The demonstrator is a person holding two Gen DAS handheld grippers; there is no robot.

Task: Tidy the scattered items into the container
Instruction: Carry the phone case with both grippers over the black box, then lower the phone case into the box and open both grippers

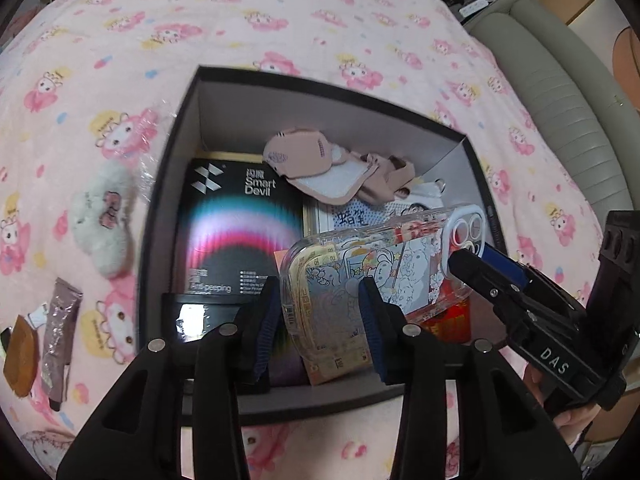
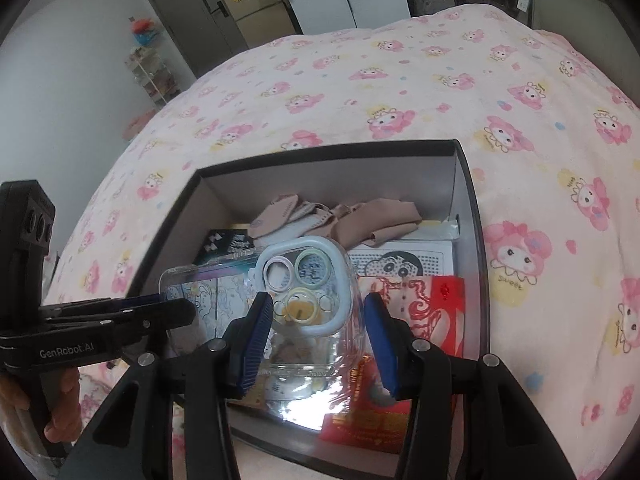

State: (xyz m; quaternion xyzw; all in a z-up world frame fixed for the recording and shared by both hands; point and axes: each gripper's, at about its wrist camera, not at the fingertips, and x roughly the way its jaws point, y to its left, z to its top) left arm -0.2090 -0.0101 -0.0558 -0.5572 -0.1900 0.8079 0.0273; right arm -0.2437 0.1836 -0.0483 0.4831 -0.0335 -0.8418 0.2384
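A black box (image 1: 168, 184) (image 2: 320, 146) sits on the pink blanket. A clear cartoon phone case (image 1: 340, 272) (image 2: 304, 280) hangs tilted over its contents. My right gripper (image 2: 318, 332) (image 1: 464, 260) is shut on the case's camera end. The case's other end lies between the pads of my left gripper (image 1: 320, 320) (image 2: 188, 312), which stand just off it. Inside the box are a black Smart Devil package (image 1: 240, 220), pink face masks (image 1: 304, 156), a red envelope (image 2: 420, 308) and a cartoon card (image 2: 400, 264). Left of the box lie a white fluffy hair clip (image 1: 104, 224), a brown sachet (image 1: 60, 332) and a brown oval item (image 1: 20, 356).
A clear plastic wrapper (image 1: 156, 152) lies by the box's left wall. The blanket (image 2: 440, 80) covers the whole bed. A grey padded headboard (image 1: 560, 120) runs along the right. A door (image 2: 188, 12) and shelves (image 2: 152, 76) stand beyond the bed's far end.
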